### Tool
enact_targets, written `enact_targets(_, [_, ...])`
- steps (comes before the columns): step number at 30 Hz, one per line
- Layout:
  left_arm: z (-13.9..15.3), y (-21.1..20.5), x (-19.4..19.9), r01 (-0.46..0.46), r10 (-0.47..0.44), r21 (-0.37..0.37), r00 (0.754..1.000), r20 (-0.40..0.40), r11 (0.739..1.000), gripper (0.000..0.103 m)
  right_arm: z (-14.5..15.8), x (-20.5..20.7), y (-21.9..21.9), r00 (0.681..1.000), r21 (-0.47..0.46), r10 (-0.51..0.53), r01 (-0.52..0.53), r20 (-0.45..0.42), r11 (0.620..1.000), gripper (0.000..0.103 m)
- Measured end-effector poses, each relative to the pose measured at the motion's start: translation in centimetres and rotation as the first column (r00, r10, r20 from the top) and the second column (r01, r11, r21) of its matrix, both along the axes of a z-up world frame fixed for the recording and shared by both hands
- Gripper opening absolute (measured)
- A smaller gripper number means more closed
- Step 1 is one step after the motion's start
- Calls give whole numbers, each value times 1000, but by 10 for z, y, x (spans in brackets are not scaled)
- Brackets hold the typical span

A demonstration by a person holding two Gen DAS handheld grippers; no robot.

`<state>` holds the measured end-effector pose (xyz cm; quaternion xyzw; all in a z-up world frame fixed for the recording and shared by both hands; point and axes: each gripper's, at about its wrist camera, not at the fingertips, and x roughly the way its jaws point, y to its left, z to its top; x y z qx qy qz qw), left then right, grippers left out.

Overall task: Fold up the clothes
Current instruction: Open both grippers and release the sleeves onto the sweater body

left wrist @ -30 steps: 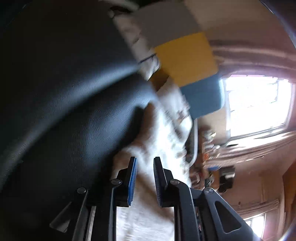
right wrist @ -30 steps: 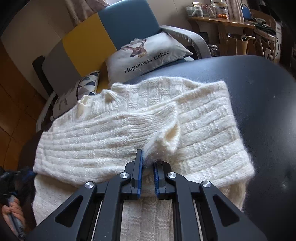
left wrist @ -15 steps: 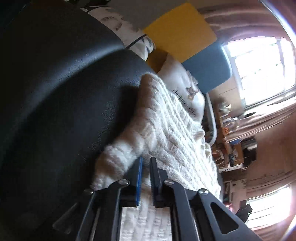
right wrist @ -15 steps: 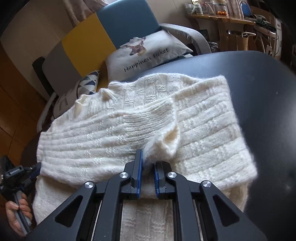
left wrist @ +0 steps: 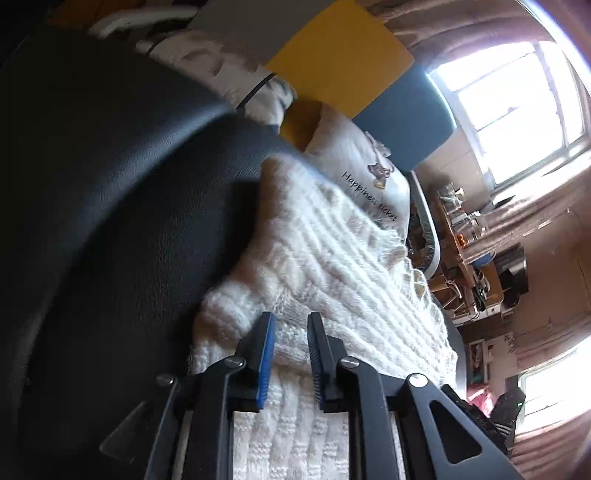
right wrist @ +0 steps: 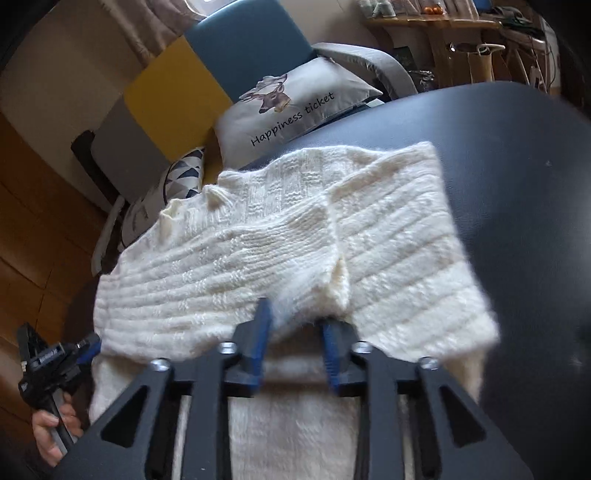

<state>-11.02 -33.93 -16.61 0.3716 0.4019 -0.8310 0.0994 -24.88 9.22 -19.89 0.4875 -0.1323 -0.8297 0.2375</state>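
Observation:
A cream knitted sweater (right wrist: 258, 251) lies on the black padded table (right wrist: 517, 184), with one sleeve folded across its body and the cuff (right wrist: 338, 288) resting near the middle. My right gripper (right wrist: 293, 314) hovers just in front of that cuff. Its jaws are opening and the pads are clear of the knit. My left gripper (left wrist: 290, 321) is at the sweater's (left wrist: 332, 266) left edge beside a thick folded cuff (left wrist: 229, 314). Its jaws are opening too, and the fabric lies under the gap, not pinched. It also shows at the lower left of the right wrist view, the left gripper (right wrist: 55, 362) in a hand (right wrist: 51, 435).
Behind the table stands a sofa with grey, yellow and blue panels (right wrist: 173, 88). A "Happiness ticket" cushion (right wrist: 295, 107) and a patterned cushion (right wrist: 181, 177) lean against it. A cluttered wooden shelf (right wrist: 443, 22) is at the far right. Bare black table (left wrist: 110, 221) spreads left of the sweater.
Both grippers were shut on knit fabric half a second ago and now stand apart. The sleeve cuff has dropped from the right jaws onto the sweater. The left view has rolled and shifted.

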Motion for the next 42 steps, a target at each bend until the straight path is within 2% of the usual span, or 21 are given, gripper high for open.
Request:
enact_targets(5, [33,7,-14,61,-71,-148,995,-66,987,23,35,17,1,991,132,38,-21,-127,991,41])
enact_targets(9, [39,18,-23,127,-143,-273,989,-39,954,24,57,16,-28,964,126,155,-130,-218,984,41])
enact_targets(12, [27,21,-39,165,-156,-348,986,53,923,24,46,1,-64,957,168,219,-188,-192,968,41])
enact_targets(15, [5,17,-44,171,-132,-367,983,130,914,24,18,-19,-83,972,259,197,-159,-127,953,43])
enact_targets(17, [1,19,-36,172,-144,-393,985,99,903,25,0,-25,-83,980,297,165,-126,-112,946,52])
enact_targets(18, [1,22,-33,180,-156,-407,984,91,896,28,-2,-23,-81,977,274,161,-117,-142,955,55])
enact_targets(20, [5,24,-29,178,-168,-408,984,61,896,39,-5,-17,-82,969,269,168,-116,-179,956,61])
enact_targets(21, [8,24,-27,171,-171,-399,985,37,901,53,-5,-13,-85,964,286,179,-119,-194,951,62])
enact_targets(22, [14,22,-26,160,-168,-396,986,16,904,59,-3,-11,-87,963,301,187,-122,-197,946,65])
enact_targets(24, [29,19,-25,132,-155,-394,987,-28,910,60,0,-7,-92,959,326,200,-127,-201,937,68])
enact_targets(27, [45,11,-32,120,-153,-399,987,-53,909,65,23,-1,-99,949,286,213,-142,-234,948,73])
enact_targets(29, [46,6,-43,125,-141,-419,990,-7,900,65,33,2,-109,936,275,237,-163,-261,947,76])
enact_targets(31, [38,-2,-54,118,-107,-418,993,51,901,65,37,1,-121,929,288,258,-179,-265,941,76])
enact_targets(36, [1,-22,-69,128,-67,-365,982,176,922,65,17,-14,-136,947,315,252,-182,-198,932,76])
enact_targets(38, [-4,-26,-63,112,-66,-358,988,138,927,64,0,-17,-137,957,355,242,-173,-159,919,77])
enact_targets(42, [8,-32,-46,77,-73,-339,997,24,938,63,0,-11,-137,944,362,263,-179,-198,915,78])
